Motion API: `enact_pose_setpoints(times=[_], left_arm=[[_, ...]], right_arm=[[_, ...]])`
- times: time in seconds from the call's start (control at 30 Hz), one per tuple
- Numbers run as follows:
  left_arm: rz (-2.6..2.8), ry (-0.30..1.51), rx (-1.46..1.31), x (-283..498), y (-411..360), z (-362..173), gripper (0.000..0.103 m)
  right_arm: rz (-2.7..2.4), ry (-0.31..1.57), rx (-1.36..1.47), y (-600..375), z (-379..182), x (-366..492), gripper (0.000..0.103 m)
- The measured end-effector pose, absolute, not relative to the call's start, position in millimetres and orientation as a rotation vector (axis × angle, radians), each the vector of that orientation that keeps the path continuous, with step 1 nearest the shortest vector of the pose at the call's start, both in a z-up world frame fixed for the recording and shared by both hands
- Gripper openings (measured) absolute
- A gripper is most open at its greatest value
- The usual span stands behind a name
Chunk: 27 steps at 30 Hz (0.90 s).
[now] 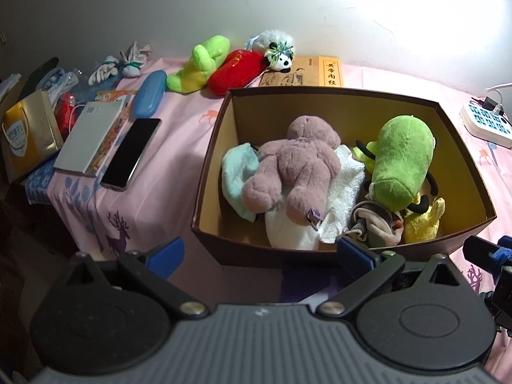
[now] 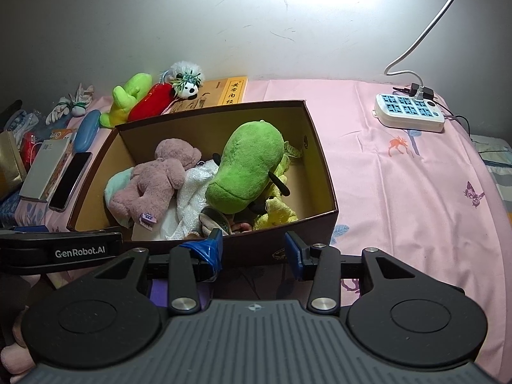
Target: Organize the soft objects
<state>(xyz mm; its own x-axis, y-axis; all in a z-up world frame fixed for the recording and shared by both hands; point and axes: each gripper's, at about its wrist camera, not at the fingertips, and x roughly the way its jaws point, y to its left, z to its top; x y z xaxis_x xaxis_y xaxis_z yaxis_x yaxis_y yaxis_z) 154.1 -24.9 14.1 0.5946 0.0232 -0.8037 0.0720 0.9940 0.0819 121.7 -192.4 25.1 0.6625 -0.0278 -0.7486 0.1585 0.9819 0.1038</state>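
Soft toys lie in the brown box (image 1: 208, 172), just ahead of both pairs of fingers.

Left to right: pink bear (image 1: 297, 166), white cloth (image 1: 345, 185), green plush (image 1: 403, 156). Left gripper (image 1: 259, 251) fingers stand apart, empty; right gripper (image 2: 252, 249) fingers also apart, empty.

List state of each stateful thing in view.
box: open, lidless, holding toys
phone: screen dark
power strip: plugs inserted
blue case: closed
left hand-held gripper: open, empty
right hand-held gripper: open, empty
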Motion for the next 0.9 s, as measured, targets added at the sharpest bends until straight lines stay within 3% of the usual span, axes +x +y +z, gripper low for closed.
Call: enact_pose_setpoints(times=[0.9], left_arm=[[-0.036,0.854,0.166,161.4,-34.8,20.5,0.101]], right_arm=[[-0.115,0.851,0.198,-204.2,13.6,128.7,0.026]])
